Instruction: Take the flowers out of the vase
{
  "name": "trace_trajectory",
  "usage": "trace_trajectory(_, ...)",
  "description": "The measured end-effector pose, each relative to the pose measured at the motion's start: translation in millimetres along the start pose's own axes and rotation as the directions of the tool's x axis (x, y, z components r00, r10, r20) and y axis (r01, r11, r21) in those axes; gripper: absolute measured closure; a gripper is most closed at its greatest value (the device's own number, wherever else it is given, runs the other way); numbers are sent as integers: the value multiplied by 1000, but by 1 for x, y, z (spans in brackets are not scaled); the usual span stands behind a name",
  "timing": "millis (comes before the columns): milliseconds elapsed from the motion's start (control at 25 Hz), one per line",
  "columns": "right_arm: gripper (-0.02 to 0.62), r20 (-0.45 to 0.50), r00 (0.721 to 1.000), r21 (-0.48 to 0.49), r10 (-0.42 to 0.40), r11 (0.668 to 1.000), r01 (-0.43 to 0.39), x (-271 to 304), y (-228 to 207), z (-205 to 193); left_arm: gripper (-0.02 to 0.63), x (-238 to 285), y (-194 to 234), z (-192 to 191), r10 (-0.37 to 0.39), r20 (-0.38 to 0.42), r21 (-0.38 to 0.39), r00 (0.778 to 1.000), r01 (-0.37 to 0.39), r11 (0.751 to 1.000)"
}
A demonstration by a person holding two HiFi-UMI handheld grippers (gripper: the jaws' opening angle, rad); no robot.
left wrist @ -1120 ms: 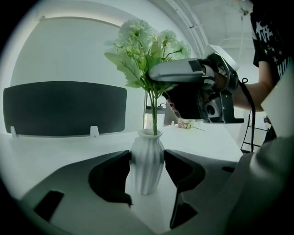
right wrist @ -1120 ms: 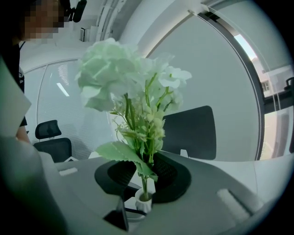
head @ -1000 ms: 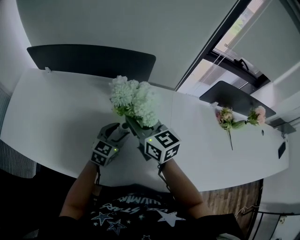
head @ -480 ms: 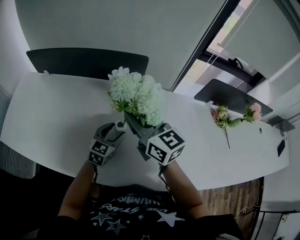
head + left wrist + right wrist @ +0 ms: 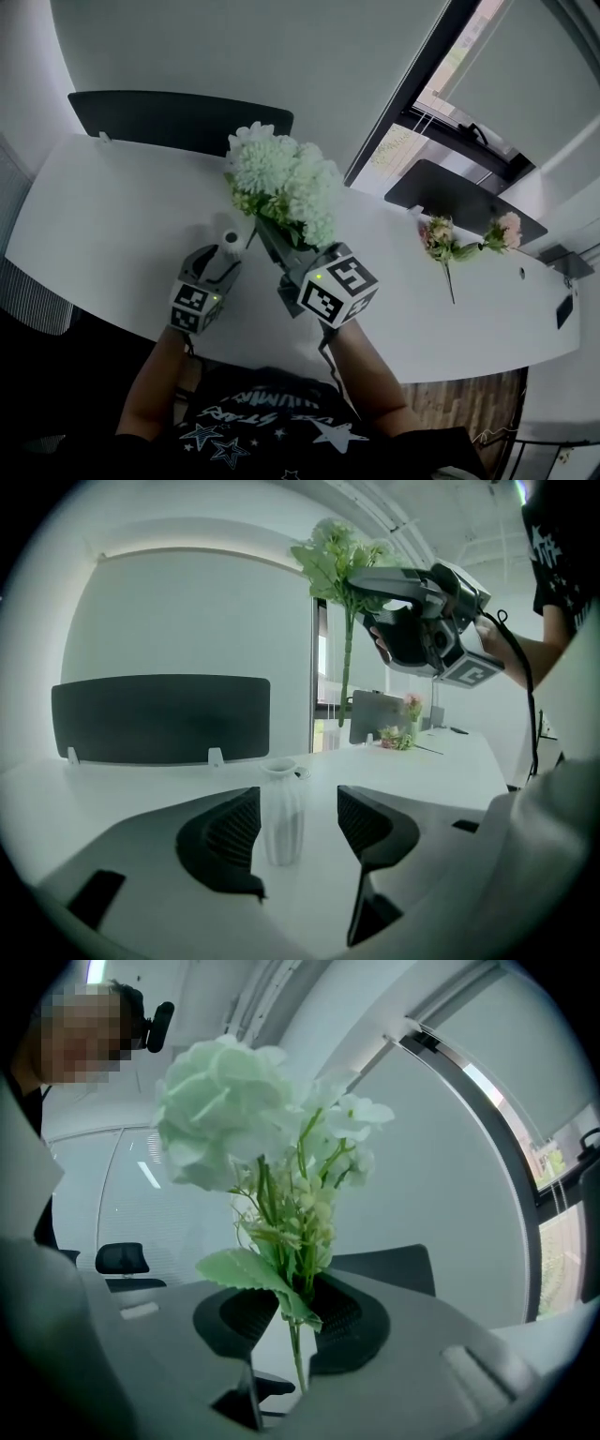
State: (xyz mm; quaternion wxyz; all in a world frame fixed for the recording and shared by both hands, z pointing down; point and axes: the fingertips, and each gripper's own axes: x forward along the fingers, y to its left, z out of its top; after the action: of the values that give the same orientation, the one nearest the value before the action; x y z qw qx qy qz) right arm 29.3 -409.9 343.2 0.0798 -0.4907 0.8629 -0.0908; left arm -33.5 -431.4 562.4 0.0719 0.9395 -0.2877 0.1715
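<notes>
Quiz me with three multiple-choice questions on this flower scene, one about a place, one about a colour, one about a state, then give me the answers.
1. Where are the pink flowers? A in the right gripper; B lying on the table; C in the left gripper.
2. What colour are the held blooms? A white; B red; C yellow.
3. How is the vase? A full of flowers; B tipped over; C empty, upright.
Answers: B, they lie flat on the tabletop away from both grippers. A, pale white heads over green leaves, stems pinched in the right gripper's fingers. C, it stands bare between the left gripper's open fingers.
</notes>
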Motion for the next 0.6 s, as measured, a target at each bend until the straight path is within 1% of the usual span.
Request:
trace_trajectory(120,509,-24,1000,4,18,1000,-18,-21,4,-15,360,-10,-19,-7,23,11,-16,1000,-23,1000)
trace_trajectory(240,509,-55,998,17,35,999,-34,-31,10,-17,360,-24,-29,6,46,22,-39,999,-45,998)
trace_trajectory(400,509,-68,996,34,63,998,-61,-54,19,-12,360,-41,-61,24,26,45,-65,999,-23,998)
trace_trajectory(600,509,-88,993,28,78,997,-76,-99,16,-24,362,-49,-107,24,33,89,-63,996,-27,998)
